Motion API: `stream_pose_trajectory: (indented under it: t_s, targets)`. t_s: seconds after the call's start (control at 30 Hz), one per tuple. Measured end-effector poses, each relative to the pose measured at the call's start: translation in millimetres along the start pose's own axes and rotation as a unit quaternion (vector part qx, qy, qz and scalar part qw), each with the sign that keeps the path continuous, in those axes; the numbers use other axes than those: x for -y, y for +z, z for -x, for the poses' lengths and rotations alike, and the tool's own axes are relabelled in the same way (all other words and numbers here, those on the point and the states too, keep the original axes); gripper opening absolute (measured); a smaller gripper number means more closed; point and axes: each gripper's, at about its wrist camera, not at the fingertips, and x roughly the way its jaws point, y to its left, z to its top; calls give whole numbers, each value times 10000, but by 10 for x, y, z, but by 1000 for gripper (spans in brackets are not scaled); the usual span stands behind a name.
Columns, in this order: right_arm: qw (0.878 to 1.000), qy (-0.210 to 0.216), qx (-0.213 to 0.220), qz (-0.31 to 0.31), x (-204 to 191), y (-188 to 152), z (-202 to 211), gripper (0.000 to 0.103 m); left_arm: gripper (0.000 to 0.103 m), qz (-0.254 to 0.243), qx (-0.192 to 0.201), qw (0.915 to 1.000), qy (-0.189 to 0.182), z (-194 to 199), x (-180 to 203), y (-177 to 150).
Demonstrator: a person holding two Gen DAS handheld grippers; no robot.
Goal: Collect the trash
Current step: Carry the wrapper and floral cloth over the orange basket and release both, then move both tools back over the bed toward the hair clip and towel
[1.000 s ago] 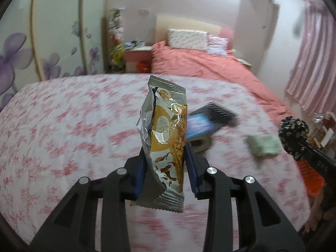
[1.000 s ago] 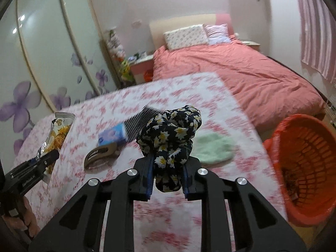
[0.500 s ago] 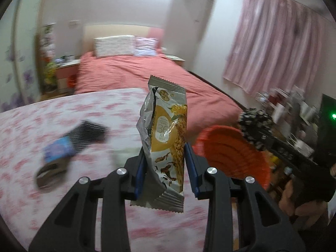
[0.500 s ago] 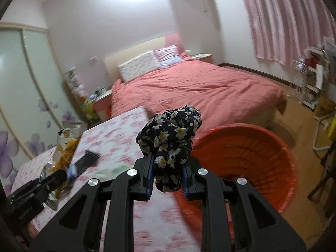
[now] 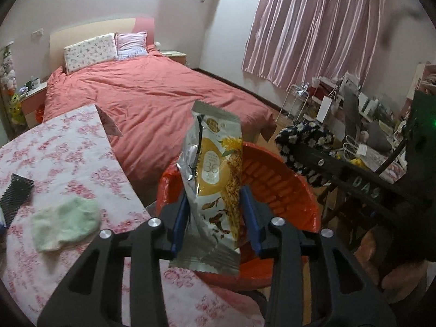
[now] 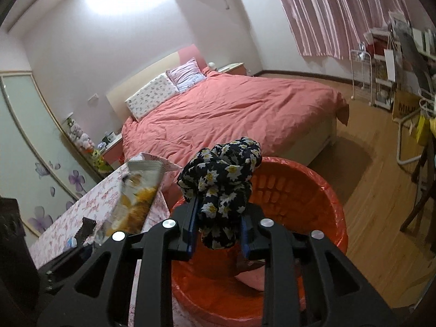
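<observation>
Left gripper [image 5: 215, 223]: your jaws had just been opening, snack wrapper [image 5: 215, 190] loose between them | right gripper [image 6: 218, 226]: jaws just opening, floral cloth [image 6: 220, 185] between | red bin [image 6: 313, 190] beneath both | green cloth [image 5: 65, 220] remained on counter [image 5: 68, 147].

A big bed [image 5: 152, 100] under a salmon-pink duvet fills the middle of the room, two pillows [image 5: 90, 50] propped at its headboard. Pink curtains [image 5: 321, 30] hang closed on the right wall. On the floral-clothed bench [image 5: 60, 158] lies a pale green cloth [image 5: 65, 222] (crumpled, slightly blurred), with a black mesh piece [image 5: 15, 192] near it. Cluttered shelves [image 5: 354, 100] stand beneath the curtains.
</observation>
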Motion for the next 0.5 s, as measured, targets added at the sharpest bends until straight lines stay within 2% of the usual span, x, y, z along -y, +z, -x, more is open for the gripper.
stream_pose_trajectory:
  t_s: [0.03, 0.07, 0.13, 0.23, 0.33, 0.5]
  targets:
    - [10000, 10, -16, -6, 11, -3, -16, 40, 53, -15, -68, 10000, 62, -78, -1, -19]
    - [10000, 2, -27, -12, 32, -4, -33, 45, 60, -7, -92, 9999, 102, -95, -40, -34]
    - [10000, -8, -39, -8, 65, -26, -59, 57, 62, 9, -159, 9997, 173, -143, -80, -78]
    - [9999, -97, -73, 31, 87, -62, -71, 59, 66, 82, -260, 9989, 371, -164, -225, -134]
    - [9995, -250, -54, 161, 41, -112, -57, 66, 72, 140, -212, 9979, 589, -67, -378, -177]
    - [9976, -446, 24, 534, -139, -187, -47, 79, 83, 101, -10, 9906, 1362, 289, -716, -352]
